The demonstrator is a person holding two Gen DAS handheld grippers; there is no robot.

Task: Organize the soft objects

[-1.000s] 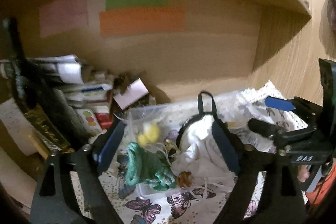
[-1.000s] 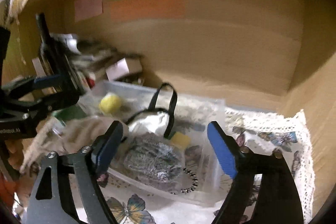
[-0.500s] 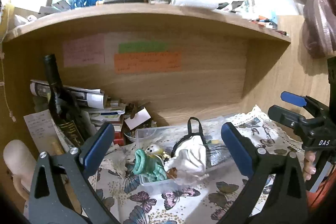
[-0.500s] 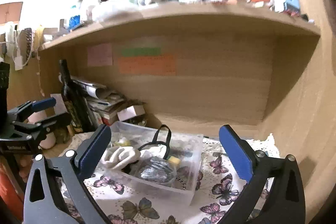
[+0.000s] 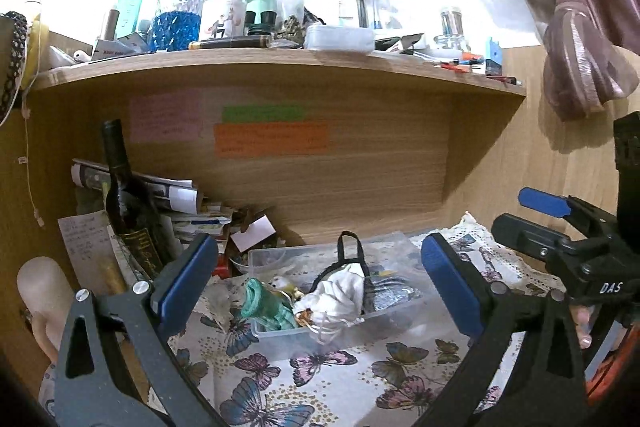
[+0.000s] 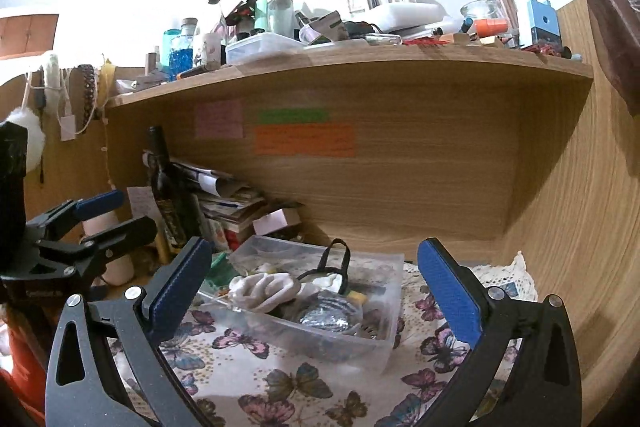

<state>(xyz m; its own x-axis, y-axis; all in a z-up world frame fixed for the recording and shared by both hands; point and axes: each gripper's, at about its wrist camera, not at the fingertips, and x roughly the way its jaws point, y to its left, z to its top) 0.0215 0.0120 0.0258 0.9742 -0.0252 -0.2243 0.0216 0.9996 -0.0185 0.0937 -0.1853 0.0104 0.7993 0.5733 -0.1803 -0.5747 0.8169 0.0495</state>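
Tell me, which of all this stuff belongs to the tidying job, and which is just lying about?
Part of the job:
- clear plastic box
- white cloth
- teal knitted piece
- silvery pouch
- both open hand-held grippers, left and right

Just lying about:
- dark wine bottle
- stacked papers
- shelf-top bottles
- sticky notes
- butterfly cloth

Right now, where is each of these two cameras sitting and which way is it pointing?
Left wrist: on the left gripper, facing the desk nook and clear plastic bin; its own open fingers frame the view, and the right gripper and a fingertip show at right.
Right wrist: on the right gripper, facing the same nook; its open fingers frame it, with the left gripper at left.
Shared: bin, wine bottle, orange note, butterfly cloth.
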